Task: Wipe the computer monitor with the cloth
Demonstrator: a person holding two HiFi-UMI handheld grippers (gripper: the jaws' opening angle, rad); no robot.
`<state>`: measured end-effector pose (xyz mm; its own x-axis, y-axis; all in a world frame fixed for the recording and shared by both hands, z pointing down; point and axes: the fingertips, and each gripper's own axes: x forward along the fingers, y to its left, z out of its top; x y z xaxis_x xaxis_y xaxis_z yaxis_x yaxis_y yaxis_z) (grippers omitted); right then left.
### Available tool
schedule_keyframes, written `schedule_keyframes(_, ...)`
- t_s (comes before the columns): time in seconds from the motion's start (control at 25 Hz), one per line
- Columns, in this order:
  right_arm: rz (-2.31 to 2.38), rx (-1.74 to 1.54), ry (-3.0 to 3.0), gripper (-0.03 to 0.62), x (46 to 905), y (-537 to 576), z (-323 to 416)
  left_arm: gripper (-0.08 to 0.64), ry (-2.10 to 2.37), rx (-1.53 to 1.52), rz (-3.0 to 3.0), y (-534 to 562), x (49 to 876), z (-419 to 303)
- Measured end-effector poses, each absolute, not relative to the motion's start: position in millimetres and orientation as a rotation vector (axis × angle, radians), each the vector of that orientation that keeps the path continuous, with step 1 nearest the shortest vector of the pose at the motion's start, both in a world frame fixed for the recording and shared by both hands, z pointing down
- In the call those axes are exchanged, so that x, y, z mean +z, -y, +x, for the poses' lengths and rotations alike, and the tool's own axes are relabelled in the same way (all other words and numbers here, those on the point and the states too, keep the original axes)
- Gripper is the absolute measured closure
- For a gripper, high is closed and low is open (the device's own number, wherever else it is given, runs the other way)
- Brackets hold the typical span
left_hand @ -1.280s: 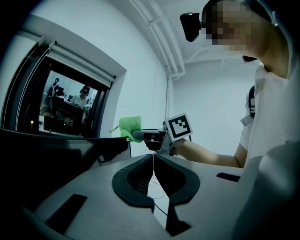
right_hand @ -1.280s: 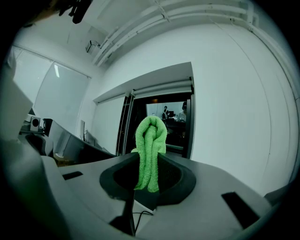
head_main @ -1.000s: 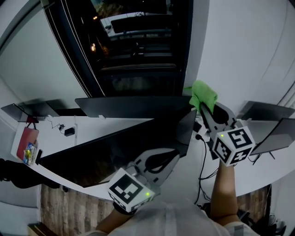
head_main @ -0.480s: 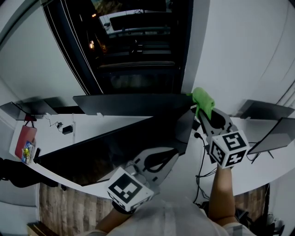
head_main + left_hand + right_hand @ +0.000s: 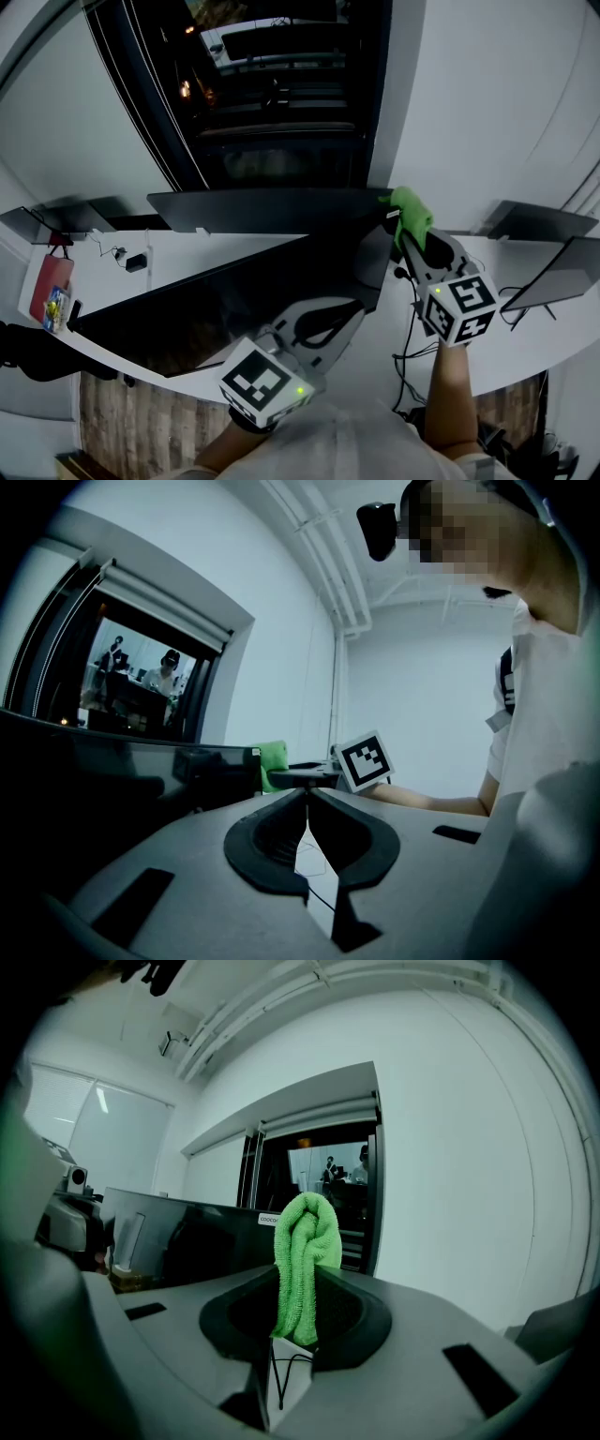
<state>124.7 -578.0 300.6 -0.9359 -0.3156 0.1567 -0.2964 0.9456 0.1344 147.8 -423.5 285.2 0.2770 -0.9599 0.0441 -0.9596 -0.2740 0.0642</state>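
The dark computer monitor (image 5: 225, 300) runs slantwise across the white desk below me; it also shows in the right gripper view (image 5: 178, 1237) and the left gripper view (image 5: 103, 761). My right gripper (image 5: 412, 234) is shut on a folded green cloth (image 5: 411, 210) at the monitor's upper right corner. In the right gripper view the cloth (image 5: 303, 1255) stands up between the jaws of the right gripper (image 5: 300, 1283). My left gripper (image 5: 349, 323) is shut and holds nothing, low by the monitor's right end. Its jaws meet in the left gripper view (image 5: 306, 794), where the cloth (image 5: 273, 762) shows beyond.
A second dark monitor (image 5: 272, 211) stands behind the first. More screens sit at the right (image 5: 548, 281) and far left (image 5: 56, 223). Cables (image 5: 412, 328) hang off the desk (image 5: 234, 251); a small adapter (image 5: 137, 263) and a red item (image 5: 54, 291) lie at left. A dark window (image 5: 272, 84) is ahead.
My right gripper has drifted a little left and down with the cloth, closer to the monitor's upper right corner. The left gripper has hardly moved.
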Motion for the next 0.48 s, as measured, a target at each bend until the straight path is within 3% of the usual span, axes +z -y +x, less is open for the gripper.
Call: schedule_keyframes(0.48, 0.431, -0.194, 2.862, 0.523, 331, 576, 127, 0.537, 1.825, 0.002, 2.454, 427, 290, 149)
